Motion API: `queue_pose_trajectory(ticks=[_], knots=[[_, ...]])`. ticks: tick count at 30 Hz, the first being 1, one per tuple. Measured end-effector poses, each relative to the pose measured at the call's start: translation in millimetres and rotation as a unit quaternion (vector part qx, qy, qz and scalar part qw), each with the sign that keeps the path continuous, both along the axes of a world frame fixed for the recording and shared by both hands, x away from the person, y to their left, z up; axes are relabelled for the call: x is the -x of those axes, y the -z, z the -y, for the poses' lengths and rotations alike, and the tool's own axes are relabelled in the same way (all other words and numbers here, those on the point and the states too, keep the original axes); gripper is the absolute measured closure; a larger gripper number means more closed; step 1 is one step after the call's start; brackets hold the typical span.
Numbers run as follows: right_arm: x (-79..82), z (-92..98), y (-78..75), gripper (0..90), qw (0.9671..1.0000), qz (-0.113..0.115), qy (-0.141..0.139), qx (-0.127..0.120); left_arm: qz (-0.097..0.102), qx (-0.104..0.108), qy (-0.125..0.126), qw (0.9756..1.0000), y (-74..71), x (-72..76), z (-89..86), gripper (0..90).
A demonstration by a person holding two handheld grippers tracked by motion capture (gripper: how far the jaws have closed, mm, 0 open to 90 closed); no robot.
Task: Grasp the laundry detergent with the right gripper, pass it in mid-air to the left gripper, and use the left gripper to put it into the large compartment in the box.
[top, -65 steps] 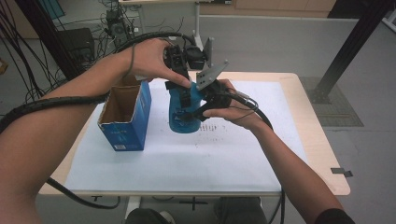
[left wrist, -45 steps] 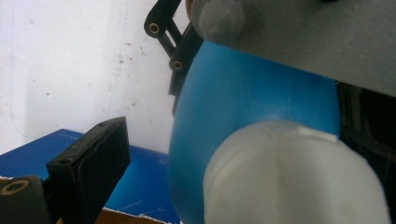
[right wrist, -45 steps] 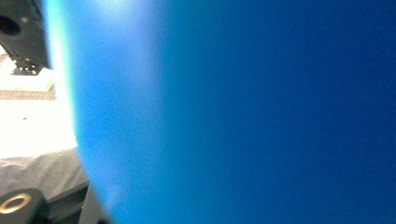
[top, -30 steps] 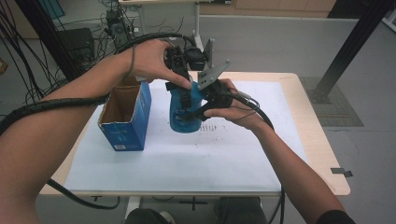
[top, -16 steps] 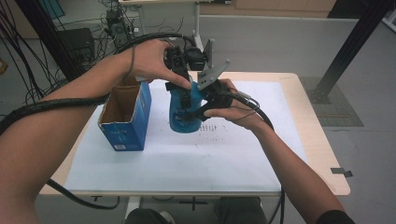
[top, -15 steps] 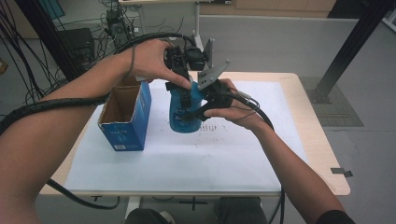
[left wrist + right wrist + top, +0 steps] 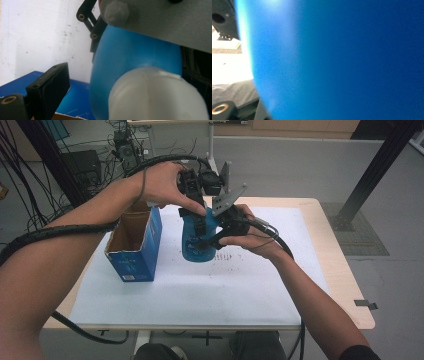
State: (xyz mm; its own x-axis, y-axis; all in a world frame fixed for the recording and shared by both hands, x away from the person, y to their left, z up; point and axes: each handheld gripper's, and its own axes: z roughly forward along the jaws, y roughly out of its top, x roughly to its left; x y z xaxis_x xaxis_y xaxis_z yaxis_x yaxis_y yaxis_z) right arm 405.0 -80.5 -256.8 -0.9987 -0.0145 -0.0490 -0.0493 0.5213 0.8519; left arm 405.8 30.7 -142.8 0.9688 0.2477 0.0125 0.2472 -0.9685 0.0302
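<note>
A blue bottle (image 7: pixel 199 247) with a white cap (image 7: pixel 157 95) stands upright on the white sheet, just right of an open blue carton (image 7: pixel 132 245). My right gripper (image 7: pixel 209 240) comes in from the right and is shut on the bottle's body; up close the blue wall (image 7: pixel 349 60) sits between its fingers (image 7: pixel 223 18). My left gripper (image 7: pixel 199 215) points down over the bottle's top. In the left gripper view one of its fingers (image 7: pixel 47 87) stands clear of the cap with a gap between them; the other is hidden.
The white sheet (image 7: pixel 200 295) covers most of the wooden table (image 7: pixel 345 270). The carton stands open-topped at the left. Cables trail from both grippers across the table's left and right sides. Floor and black posts lie beyond the far edge.
</note>
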Motion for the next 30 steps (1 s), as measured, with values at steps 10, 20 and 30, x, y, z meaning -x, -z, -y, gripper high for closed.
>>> queue_pose_trajectory(ticks=[10,20,30], knots=[[-0.3,-1.0,0.5,43.7,1.0,0.005,0.0,0.003,0.002,-0.004,0.005,1.0,1.3,1.0,1.7,18.4],[-1.1,-1.0,1.1,43.7,1.0,0.005,0.001,0.004,-0.017,0.002,0.013,0.9998,0.7,-0.2,1.0,31.6],[-2.2,-1.6,3.4,43.6,1.0,0.005,0.001,0.008,-0.014,-0.002,0.016,0.9998,2.0,1.6,1.3,36.0]])
